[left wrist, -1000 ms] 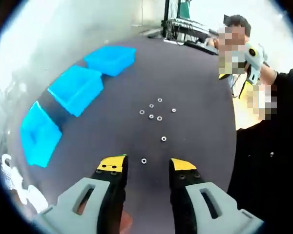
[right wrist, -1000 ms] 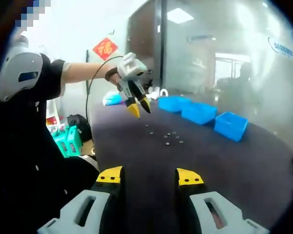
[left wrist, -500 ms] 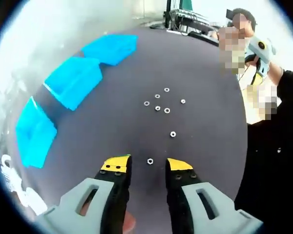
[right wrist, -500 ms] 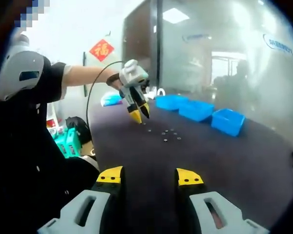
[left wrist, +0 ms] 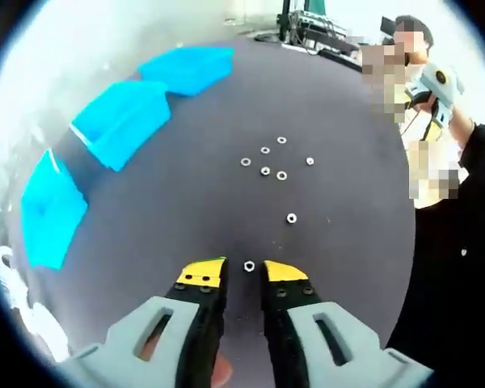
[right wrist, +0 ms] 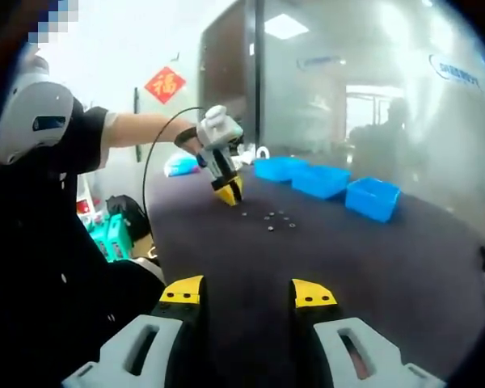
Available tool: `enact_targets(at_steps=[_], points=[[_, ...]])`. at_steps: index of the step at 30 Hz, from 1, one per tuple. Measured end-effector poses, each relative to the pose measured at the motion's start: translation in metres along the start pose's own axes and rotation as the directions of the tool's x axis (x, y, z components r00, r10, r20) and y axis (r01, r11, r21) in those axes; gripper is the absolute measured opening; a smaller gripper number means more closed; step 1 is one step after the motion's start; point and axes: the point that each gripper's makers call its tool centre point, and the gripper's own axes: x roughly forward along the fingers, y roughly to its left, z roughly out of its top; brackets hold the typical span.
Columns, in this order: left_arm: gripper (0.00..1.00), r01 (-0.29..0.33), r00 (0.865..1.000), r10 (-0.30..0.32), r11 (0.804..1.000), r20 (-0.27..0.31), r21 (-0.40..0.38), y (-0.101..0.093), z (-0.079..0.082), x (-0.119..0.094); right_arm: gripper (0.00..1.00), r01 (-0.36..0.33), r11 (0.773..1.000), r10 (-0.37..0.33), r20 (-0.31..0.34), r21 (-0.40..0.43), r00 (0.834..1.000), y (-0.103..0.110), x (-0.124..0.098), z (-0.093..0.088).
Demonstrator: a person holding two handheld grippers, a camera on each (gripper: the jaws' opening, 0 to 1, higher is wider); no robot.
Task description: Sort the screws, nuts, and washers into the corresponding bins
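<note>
Several small silver nuts and washers [left wrist: 265, 171] lie scattered on the dark table [left wrist: 339, 242]. The nearest nut [left wrist: 249, 266] lies just ahead of the gap between the yellow tips of my left gripper [left wrist: 244, 273]; the jaws stand narrowly open and do not touch it. Three blue bins [left wrist: 121, 121] stand in a row at the table's left. In the right gripper view my right gripper [right wrist: 246, 293] hangs open and empty above the near table edge, while the left gripper [right wrist: 229, 194] is down at the table beside the small parts [right wrist: 271, 217].
The blue bins [right wrist: 323, 179] line the far side of the table beside a glass wall [right wrist: 388, 97]. The person's arm [right wrist: 137, 125] reaches across. Green items [right wrist: 113, 230] sit on the floor to the left. Cables and equipment [left wrist: 315, 28] stand beyond the table's far end.
My left gripper has dropped toward the table and its jaws have narrowed about the nearest nut. The right gripper has stayed open and nearly still.
</note>
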Motion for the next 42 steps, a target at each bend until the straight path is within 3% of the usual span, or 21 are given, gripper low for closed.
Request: enact_targets(at_steps=[5,7,16,20,26,31,33,35,38,41,42], points=[[0.12,-0.008,1.0,0.008,1.0,0.007,-0.014,-0.001,-0.001,0.002,0.36,0.0,1.0,0.0,0.003,-0.002,1.0,0.0,0.0,0.0],[0.06,-0.007,1.0,0.007,1.0,0.011,-0.015,-0.002,-0.001,0.002,0.36,0.0,1.0,0.0,0.0,-0.006,1.0,0.0,0.0,0.0],[0.05,-0.004,0.999,0.008,0.997,0.05,-0.082,0.0,-0.001,0.002,0.36,-0.002,1.0,0.002,0.007,-0.009,1.0,0.002,0.0,0.001],[0.05,0.007,0.995,0.004,0.994,0.1,-0.105,-0.003,0.003,-0.001,0.36,0.003,1.0,-0.002,0.012,-0.011,1.0,0.002,0.0,0.002],[0.05,0.024,0.969,0.014,0.988,0.247,-0.151,-0.006,0.015,-0.011,0.36,0.027,1.0,-0.027,0.051,0.01,0.998,-0.001,0.001,0.009],[0.05,-0.018,0.915,0.1,0.978,0.391,-0.208,-0.001,0.03,-0.023,0.36,0.051,0.998,-0.053,0.084,0.021,0.995,-0.004,0.001,0.014],[0.05,-0.058,0.878,0.156,0.973,0.452,-0.222,0.0,0.037,-0.032,0.35,0.06,0.998,-0.062,0.096,0.026,0.993,-0.004,0.001,0.016],[0.05,-0.102,0.824,0.22,0.964,0.522,-0.245,0.005,0.045,-0.043,0.35,0.08,0.996,-0.082,0.112,0.026,0.99,-0.007,0.0,0.018],[0.05,-0.15,0.763,0.277,0.955,0.584,-0.258,0.006,0.049,-0.055,0.35,0.106,0.994,-0.109,0.126,0.029,0.986,-0.01,-0.001,0.021],[0.05,-0.14,0.684,0.308,0.945,0.661,-0.296,0.0,0.055,-0.07,0.35,0.128,0.991,-0.131,0.146,0.034,0.98,-0.013,-0.004,0.026],[0.05,-0.136,0.669,0.315,0.942,0.673,-0.306,-0.004,0.056,-0.072,0.35,0.135,0.99,-0.14,0.158,0.042,0.977,-0.015,-0.005,0.029]])
